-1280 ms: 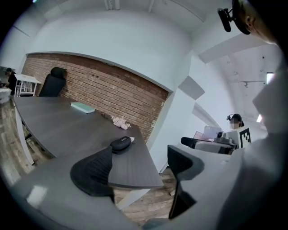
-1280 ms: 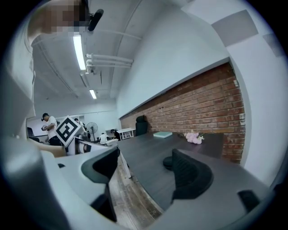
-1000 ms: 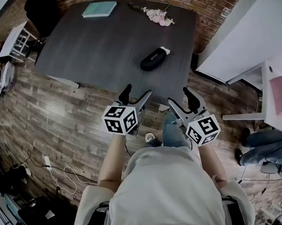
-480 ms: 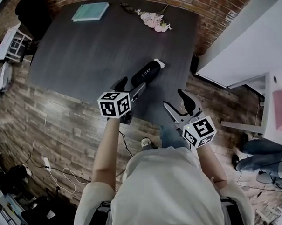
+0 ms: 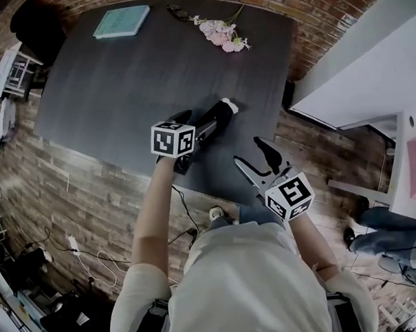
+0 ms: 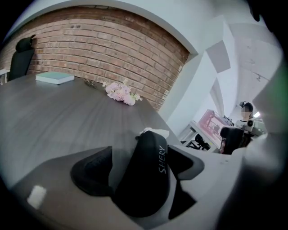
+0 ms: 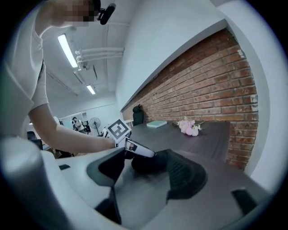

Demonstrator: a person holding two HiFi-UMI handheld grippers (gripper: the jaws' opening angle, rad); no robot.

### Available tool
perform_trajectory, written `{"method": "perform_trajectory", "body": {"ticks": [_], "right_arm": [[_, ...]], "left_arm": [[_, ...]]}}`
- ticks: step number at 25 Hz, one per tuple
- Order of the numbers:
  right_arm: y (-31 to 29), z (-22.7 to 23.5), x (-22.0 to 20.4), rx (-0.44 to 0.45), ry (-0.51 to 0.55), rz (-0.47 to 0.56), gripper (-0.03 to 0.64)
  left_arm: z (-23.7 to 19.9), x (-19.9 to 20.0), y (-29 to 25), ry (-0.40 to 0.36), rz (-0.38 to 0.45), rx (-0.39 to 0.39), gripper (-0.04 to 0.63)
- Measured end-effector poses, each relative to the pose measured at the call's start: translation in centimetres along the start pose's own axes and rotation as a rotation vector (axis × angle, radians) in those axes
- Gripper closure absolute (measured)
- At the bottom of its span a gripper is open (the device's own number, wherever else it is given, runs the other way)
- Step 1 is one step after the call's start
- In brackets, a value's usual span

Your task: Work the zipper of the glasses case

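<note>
From the head view, the black glasses case [image 5: 216,117] lies near the table's [image 5: 121,76] front edge. My left gripper [image 5: 195,128] is at its near end, my right gripper [image 5: 254,157] over that edge.

In the left gripper view, my jaws stand spread with the case [image 6: 146,175] between them.

In the right gripper view, my jaws are spread and empty, and have just been closing slightly.

Open run over the table [image 5: 122,83] at left and centre; book [image 5: 122,21] at far left corner and flowers [image 5: 219,32] on far edge, both well away from the near side. Near right edge is tight: glasses case [image 5: 216,117] lies there, left tongs [image 5: 194,122] astride it, jaws apart. Right tongs [image 5: 254,156] off the near edge, jaws wide but just closing slightly, nothing gripped, bare top between them and the case; brick wall [image 5: 311,13] bounds the far side.
</note>
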State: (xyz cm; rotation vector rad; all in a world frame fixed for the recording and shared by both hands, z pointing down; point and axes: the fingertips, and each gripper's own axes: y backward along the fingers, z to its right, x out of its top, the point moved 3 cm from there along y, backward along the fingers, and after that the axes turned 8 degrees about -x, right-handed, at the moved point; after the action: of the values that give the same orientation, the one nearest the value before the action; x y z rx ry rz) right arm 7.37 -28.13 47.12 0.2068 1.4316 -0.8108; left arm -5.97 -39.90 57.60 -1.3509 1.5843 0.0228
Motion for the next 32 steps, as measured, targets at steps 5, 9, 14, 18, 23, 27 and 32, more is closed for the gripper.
{"method": "perform_trajectory", "body": {"ticks": [5, 9, 14, 18, 23, 27, 32], "right_arm": [[-0.5, 1.0, -0.4, -0.006, -0.004, -0.014, 0.35], [-0.5, 1.5, -0.6, -0.019, -0.008, -0.015, 0.356], [-0.1, 1.3, -0.3, -0.031, -0.005, -0.006, 0.359], [0.7, 1.2, -0.5, -0.055, -0.002, -0.003, 0.362], [2.0, 0.8, -0.4, -0.086, 0.009, 0.009, 0.365], [3.3, 0.2, 0.1, -0.112, 0.036, 0.024, 0.365], [4.5, -1.2, 1.2, -0.122, 0.084, 0.048, 0.373]], "left_arm": [[0.6, -0.5, -2.0, -0.023, -0.082, -0.069, 0.216], [2.3, -1.6, -3.5, -0.051, -0.143, -0.123, 0.216], [3.8, -3.1, -4.8, -0.111, -0.211, -0.117, 0.218], [4.9, -3.7, -5.2, -0.158, -0.215, -0.092, 0.284], [5.7, -4.4, -4.2, -0.188, -0.186, -0.065, 0.32], [8.0, -4.7, -1.5, -0.179, -0.133, -0.086, 0.324], [12.2, -4.9, 3.5, -0.183, -0.048, -0.125, 0.327]]}}
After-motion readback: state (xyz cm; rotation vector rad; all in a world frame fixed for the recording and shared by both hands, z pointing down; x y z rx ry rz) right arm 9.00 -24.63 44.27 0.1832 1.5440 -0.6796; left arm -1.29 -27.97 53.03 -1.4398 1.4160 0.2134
